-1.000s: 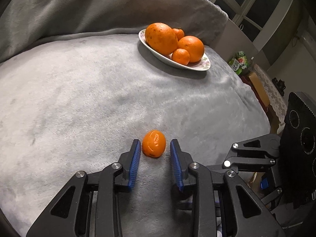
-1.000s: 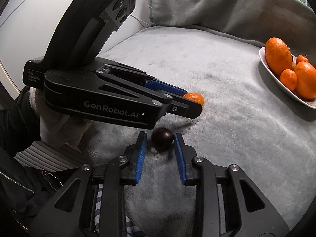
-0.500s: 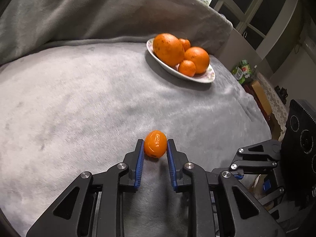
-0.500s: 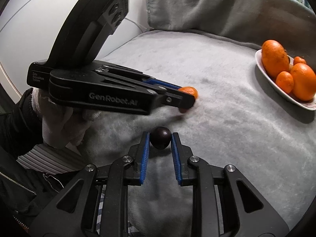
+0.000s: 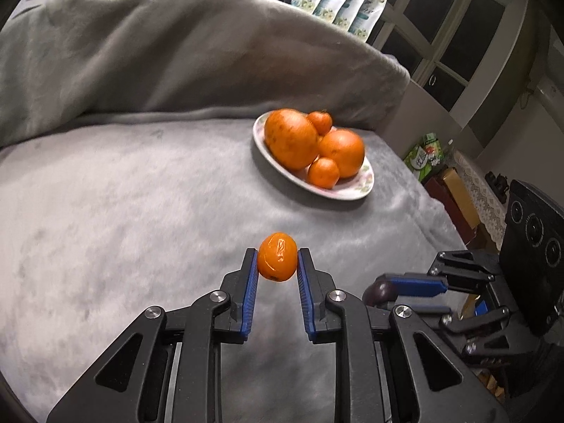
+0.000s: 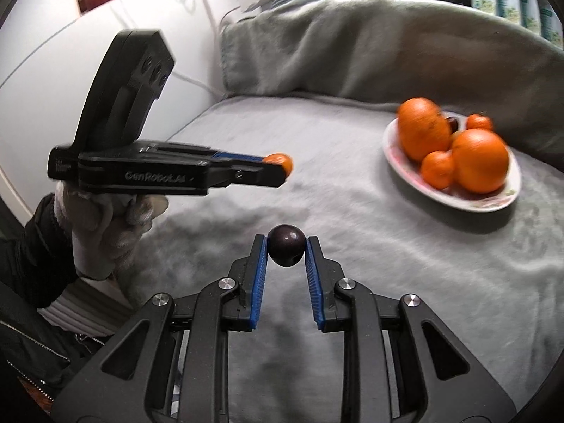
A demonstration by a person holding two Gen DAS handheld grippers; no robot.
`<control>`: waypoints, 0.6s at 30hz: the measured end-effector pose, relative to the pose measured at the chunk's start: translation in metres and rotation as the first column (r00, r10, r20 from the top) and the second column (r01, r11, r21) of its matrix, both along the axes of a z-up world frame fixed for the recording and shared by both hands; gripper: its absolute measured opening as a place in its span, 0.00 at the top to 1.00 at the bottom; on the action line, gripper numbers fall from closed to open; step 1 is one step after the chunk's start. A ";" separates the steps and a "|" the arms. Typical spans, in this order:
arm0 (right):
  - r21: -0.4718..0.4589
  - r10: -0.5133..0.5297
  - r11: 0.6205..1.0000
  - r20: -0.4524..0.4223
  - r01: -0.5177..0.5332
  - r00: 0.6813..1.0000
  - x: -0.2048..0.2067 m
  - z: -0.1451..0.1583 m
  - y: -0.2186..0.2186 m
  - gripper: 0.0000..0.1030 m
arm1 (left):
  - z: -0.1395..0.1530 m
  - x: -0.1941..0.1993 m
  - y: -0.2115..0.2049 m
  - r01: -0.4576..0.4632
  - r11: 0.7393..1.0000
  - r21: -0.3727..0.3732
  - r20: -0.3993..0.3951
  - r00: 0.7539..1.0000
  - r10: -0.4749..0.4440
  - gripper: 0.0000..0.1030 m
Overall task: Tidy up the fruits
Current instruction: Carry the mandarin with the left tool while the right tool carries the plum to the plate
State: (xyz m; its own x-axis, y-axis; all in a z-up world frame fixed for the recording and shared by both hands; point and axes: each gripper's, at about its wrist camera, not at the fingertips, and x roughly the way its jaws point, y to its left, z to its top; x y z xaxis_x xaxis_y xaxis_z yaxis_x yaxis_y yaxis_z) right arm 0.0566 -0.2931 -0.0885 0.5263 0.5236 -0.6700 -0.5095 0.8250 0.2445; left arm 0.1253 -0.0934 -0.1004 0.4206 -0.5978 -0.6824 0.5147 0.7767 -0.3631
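A: The left claw (image 5: 277, 260) is pinching a small orange citrus, perhaps a kumquat (image 5: 277, 261), across its middle, clear of the grey blanket (image 5: 123, 211). The right claw (image 6: 286, 251) is closing on a dark round fruit, perhaps a plum (image 6: 286, 250), likewise lifted.

B: Both are looking light; the kumquat's glossy, wrinkled skin is suggesting softness, so I'm judging a gentle squeeze at the widest part safest. The plum is looking smooth and liable to slip.

A: Farther off, the flowered plate (image 5: 352, 195) is holding oranges and mandarins.

B: The right view is showing another dark fruit (image 6: 453, 124) tucked behind the large orange (image 6: 424, 128); the left view is hiding it.
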 end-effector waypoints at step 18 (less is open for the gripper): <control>-0.021 -0.184 0.982 0.084 0.186 0.979 0.040 0.023 -0.063 0.78 | 0.038 0.045 -0.052 0.040 0.999 -0.033 0.091 0.995 -0.037 0.81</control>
